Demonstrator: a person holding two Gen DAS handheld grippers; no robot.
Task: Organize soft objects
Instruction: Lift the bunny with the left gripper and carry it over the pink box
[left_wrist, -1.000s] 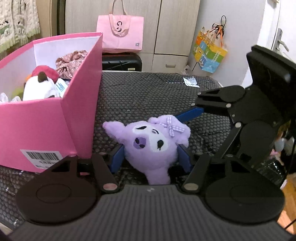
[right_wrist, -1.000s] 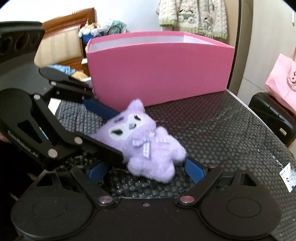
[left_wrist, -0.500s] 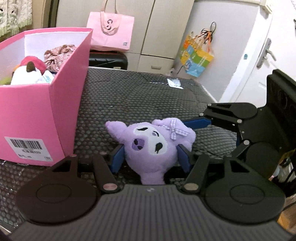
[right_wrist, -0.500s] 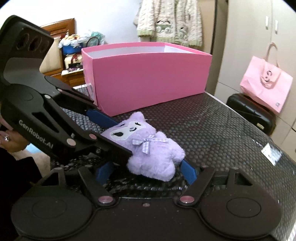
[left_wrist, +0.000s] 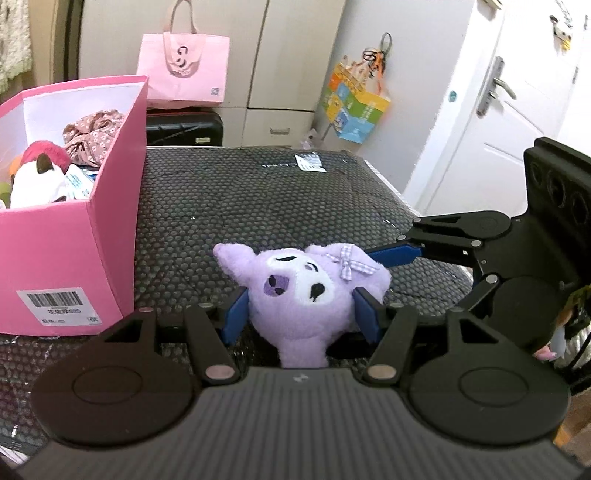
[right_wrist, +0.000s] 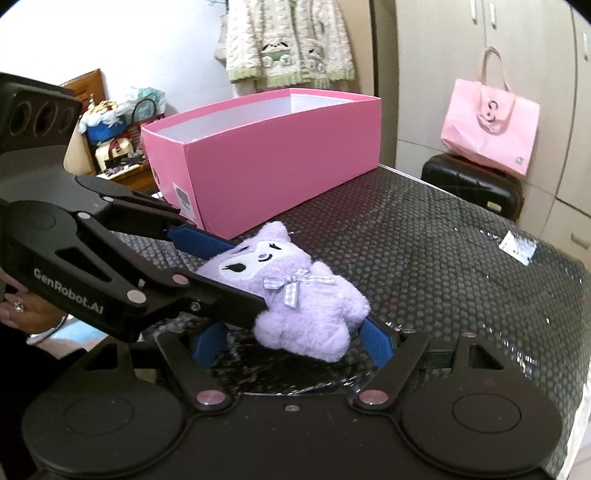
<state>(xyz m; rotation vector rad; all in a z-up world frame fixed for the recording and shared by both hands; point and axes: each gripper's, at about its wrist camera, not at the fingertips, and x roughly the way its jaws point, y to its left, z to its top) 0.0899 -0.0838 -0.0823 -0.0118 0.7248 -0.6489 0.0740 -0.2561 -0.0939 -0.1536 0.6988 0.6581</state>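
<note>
A purple plush toy (left_wrist: 295, 284) with a checked bow lies on the black dotted table (left_wrist: 258, 199). My left gripper (left_wrist: 300, 312) is shut on its head, one blue pad pressing each side. In the right wrist view the plush (right_wrist: 306, 302) has its body between the fingers of my right gripper (right_wrist: 291, 328). That gripper's right pad (right_wrist: 375, 341) touches the plush, and a gap shows beside the left pad (right_wrist: 208, 341). The left gripper (right_wrist: 247, 273) comes in from the left there. The open pink box (left_wrist: 74, 258) stands just left of the plush.
The pink box (right_wrist: 280, 177) holds a white plush (left_wrist: 37, 184) and a floral cloth (left_wrist: 92, 129). A white label (left_wrist: 310, 162) lies on the far part of the table. Beyond the table are a black case (right_wrist: 472, 184), a pink tote (right_wrist: 491, 133) and cupboards.
The right gripper's fingers have narrowed around the plush's body, and that gripper has swung and rolled. The left gripper keeps its hold on the head and has shifted slightly.
</note>
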